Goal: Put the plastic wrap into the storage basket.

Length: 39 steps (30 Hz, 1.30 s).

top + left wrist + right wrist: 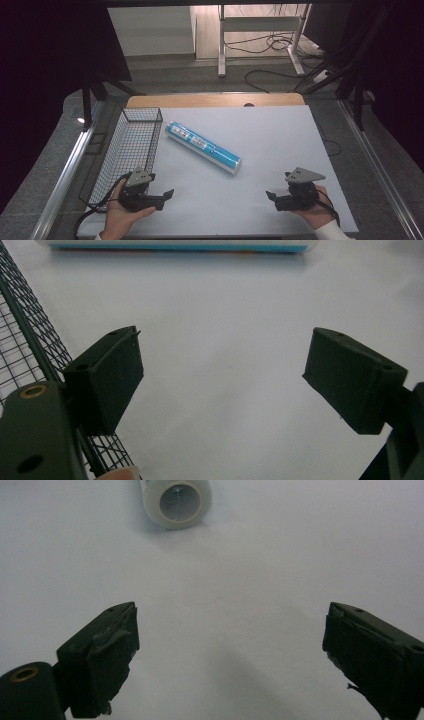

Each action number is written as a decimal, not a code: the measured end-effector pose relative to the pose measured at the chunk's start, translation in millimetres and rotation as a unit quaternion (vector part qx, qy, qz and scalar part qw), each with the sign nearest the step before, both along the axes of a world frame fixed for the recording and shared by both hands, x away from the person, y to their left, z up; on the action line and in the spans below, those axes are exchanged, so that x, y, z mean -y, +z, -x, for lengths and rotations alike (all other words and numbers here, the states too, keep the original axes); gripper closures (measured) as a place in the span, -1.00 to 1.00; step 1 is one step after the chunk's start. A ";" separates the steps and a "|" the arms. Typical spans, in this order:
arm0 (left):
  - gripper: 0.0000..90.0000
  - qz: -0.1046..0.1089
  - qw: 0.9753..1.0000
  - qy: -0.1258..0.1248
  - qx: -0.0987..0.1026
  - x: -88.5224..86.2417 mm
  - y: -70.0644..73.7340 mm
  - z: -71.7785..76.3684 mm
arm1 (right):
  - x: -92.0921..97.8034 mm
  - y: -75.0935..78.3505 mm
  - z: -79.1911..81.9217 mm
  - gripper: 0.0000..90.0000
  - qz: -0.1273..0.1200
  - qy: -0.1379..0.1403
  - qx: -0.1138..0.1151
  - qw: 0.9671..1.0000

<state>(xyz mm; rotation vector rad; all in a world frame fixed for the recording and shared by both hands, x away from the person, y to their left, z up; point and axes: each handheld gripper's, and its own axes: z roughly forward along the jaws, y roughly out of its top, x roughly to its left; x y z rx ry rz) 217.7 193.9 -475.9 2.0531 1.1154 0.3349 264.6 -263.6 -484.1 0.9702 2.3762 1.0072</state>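
A blue roll with white ends and a printed label lies slantwise on the white table, near its middle. My left gripper rests at the front left beside the basket, held by a hand, jaws wide apart and nothing between them. In the left gripper view the gripper is open, and the roll lies sideways across the top edge. My right gripper sits at the front right, also open and empty. The right gripper view has this gripper facing the roll's hollow end, some way off.
A black wire basket stands along the table's left edge; its mesh runs right beside my left gripper's left jaw. A wooden strip borders the far edge. Cables and desk legs lie on the floor beyond.
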 end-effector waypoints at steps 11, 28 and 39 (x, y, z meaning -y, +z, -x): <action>-0.65 -0.004 1.000 -0.005 -0.007 2.3 -3.3 -0.8 | -2.7 5.1 2.0 -0.72 -0.006 0.002 -0.007 1.000; -0.66 -0.011 1.000 -0.008 -0.011 3.9 -5.2 -0.9 | -6.8 3.4 -0.6 -0.68 -0.010 0.009 -0.022 1.000; -0.66 -0.008 1.000 -0.008 -0.009 2.3 -4.0 -0.8 | -16.3 12.6 -4.0 -0.64 -0.015 0.015 -0.013 1.000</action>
